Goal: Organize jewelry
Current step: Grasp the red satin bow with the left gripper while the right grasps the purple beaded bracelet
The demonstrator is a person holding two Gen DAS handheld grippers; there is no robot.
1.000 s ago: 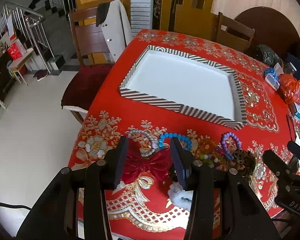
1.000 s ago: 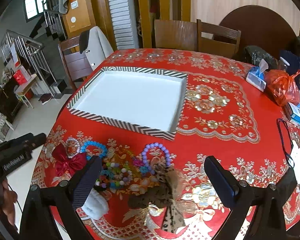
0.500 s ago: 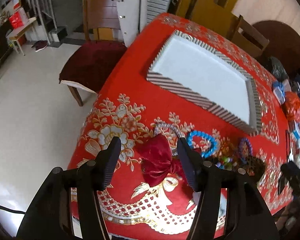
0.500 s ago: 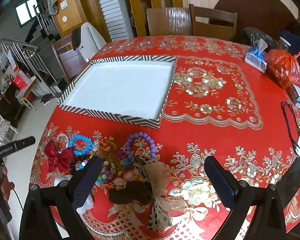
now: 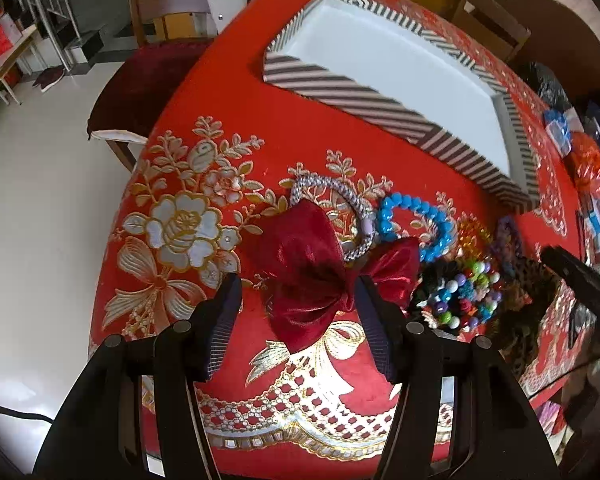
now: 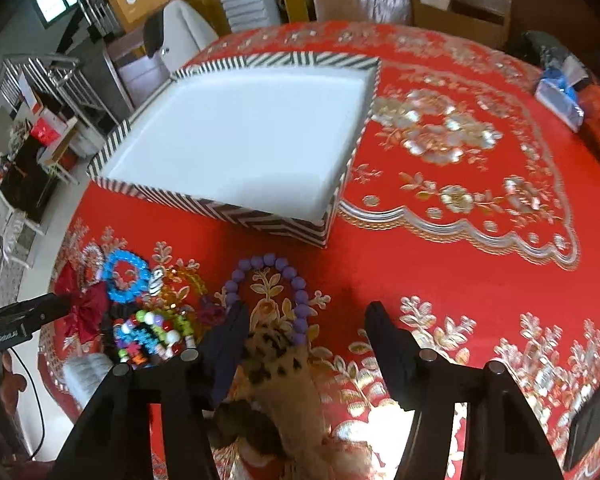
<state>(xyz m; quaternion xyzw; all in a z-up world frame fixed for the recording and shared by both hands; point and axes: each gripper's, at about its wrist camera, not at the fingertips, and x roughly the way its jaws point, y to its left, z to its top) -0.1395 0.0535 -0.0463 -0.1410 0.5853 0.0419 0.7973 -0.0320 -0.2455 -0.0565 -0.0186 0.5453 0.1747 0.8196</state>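
1. Down at the table's near edge, the left gripper (image 5: 298, 300) stands wide open astride the red bow (image 5: 320, 268), pads not pressing it.
2. Nearby, the right gripper (image 6: 306, 326) is closing, its left finger (image 6: 228, 340) against the leopard-print bow (image 6: 276, 354), beside the purple bead bracelet (image 6: 270, 276).
3. Mid-table, the striped tray (image 6: 204, 204) holds nothing.

Home dining room: tablecloth (image 6: 460, 240), chairs (image 6: 456, 4), staircase (image 6: 40, 76).
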